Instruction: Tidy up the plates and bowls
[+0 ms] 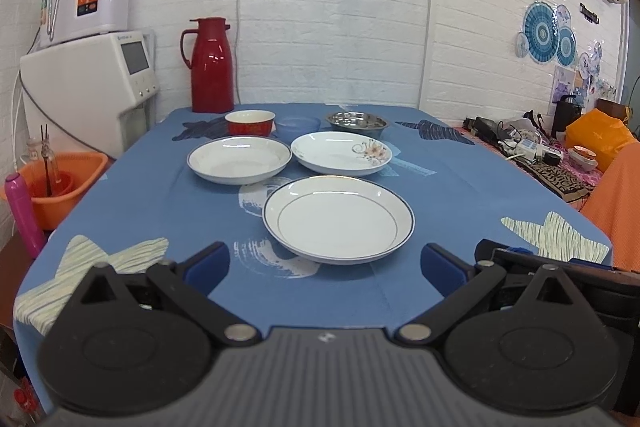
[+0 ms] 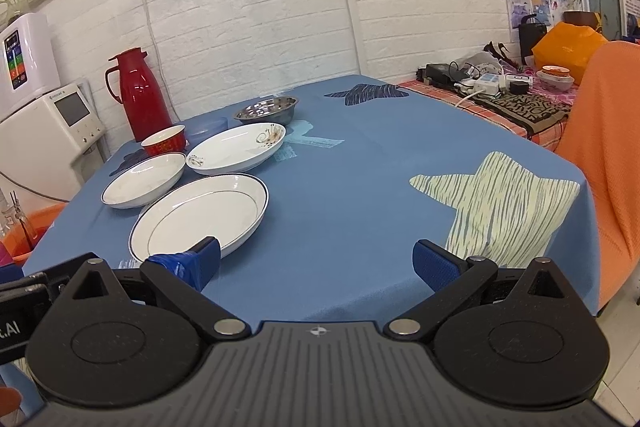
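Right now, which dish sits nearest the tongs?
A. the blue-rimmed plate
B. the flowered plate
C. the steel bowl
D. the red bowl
A: the blue-rimmed plate lies just ahead of the open left tongs, while the flowered plate, red bowl and steel bowl sit farther back toward the wall.

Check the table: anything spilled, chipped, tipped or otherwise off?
Nothing stands out. The three white plates, red bowl, blue bowl and steel bowl all sit upright and apart on the blue tablecloth, unstacked; no spills or chips visible.
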`<control>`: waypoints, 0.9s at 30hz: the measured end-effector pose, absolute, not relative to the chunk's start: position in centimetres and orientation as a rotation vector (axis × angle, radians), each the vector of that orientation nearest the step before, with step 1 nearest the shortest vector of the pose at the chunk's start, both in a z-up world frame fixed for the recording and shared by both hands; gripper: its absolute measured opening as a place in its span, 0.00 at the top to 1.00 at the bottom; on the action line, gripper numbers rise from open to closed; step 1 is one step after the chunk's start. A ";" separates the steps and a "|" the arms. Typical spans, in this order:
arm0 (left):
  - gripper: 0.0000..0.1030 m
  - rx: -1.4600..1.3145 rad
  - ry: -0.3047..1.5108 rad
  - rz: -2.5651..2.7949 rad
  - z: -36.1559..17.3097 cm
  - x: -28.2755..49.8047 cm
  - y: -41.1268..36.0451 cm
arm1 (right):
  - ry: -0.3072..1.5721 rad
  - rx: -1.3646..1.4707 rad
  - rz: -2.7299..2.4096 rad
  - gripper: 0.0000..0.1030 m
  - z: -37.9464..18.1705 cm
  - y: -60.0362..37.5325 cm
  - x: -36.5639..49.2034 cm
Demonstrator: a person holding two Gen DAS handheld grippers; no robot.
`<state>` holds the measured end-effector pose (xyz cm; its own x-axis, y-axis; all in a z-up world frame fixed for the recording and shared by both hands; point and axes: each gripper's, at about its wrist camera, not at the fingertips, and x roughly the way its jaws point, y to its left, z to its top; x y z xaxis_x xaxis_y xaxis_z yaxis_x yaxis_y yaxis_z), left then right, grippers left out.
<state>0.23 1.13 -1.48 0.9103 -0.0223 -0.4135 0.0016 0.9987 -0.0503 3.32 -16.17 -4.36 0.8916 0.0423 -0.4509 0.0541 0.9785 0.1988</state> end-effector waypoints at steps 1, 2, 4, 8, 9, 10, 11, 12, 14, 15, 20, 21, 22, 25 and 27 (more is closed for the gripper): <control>0.02 -0.050 0.427 -0.011 -1.4 0.2 1.2 | 0.475 0.210 -0.006 0.12 -4.4 -16.1 3.4; 0.02 -0.050 0.426 -0.012 -1.4 0.2 1.1 | 0.478 0.210 -0.004 0.12 -4.5 -16.1 3.4; 0.02 -0.048 0.423 -0.008 -1.4 0.2 1.0 | 0.482 0.211 -0.001 0.12 -4.6 -16.1 3.5; 0.02 -0.036 0.414 -0.012 -1.1 -0.1 0.7 | 0.479 0.222 -0.006 0.12 -4.6 -16.5 3.3; 0.02 -0.033 0.412 -0.012 -1.1 -0.1 0.6 | 0.478 0.223 -0.009 0.12 -4.6 -16.5 3.3; 0.02 -0.031 0.411 -0.013 -1.0 -0.2 0.6 | 0.477 0.224 -0.010 0.12 -4.6 -16.5 3.3; 0.02 -0.030 0.410 -0.014 -1.0 -0.2 0.6 | 0.477 0.225 -0.011 0.12 -4.6 -16.5 3.3; 0.02 -0.030 0.410 -0.014 -0.9 -0.2 0.6 | 0.478 0.226 -0.011 0.12 -4.6 -16.5 3.3; 0.02 -0.032 0.408 -0.012 -0.8 -0.2 0.7 | 0.480 0.225 -0.007 0.12 -4.6 -16.4 3.4; 0.02 -0.033 0.407 -0.010 -0.8 -0.2 0.7 | 0.481 0.223 -0.006 0.12 -4.6 -16.4 3.4; 0.02 -0.032 0.400 -0.007 -0.7 -0.3 0.8 | 0.480 0.217 -0.002 0.12 -4.6 -16.2 3.3; 0.02 -0.032 0.399 -0.008 -0.7 -0.3 0.8 | 0.480 0.217 -0.002 0.12 -4.6 -16.2 3.3; 0.02 -0.030 0.398 -0.009 -0.7 -0.3 0.8 | 0.481 0.218 -0.002 0.12 -4.6 -16.2 3.3; 0.02 -0.029 0.397 -0.011 -0.6 -0.3 0.7 | 0.484 0.217 -0.001 0.12 -4.6 -16.2 3.4; 0.02 -0.024 0.400 -0.007 -0.5 -0.2 0.9 | 0.487 0.217 -0.001 0.12 -4.6 -16.2 3.5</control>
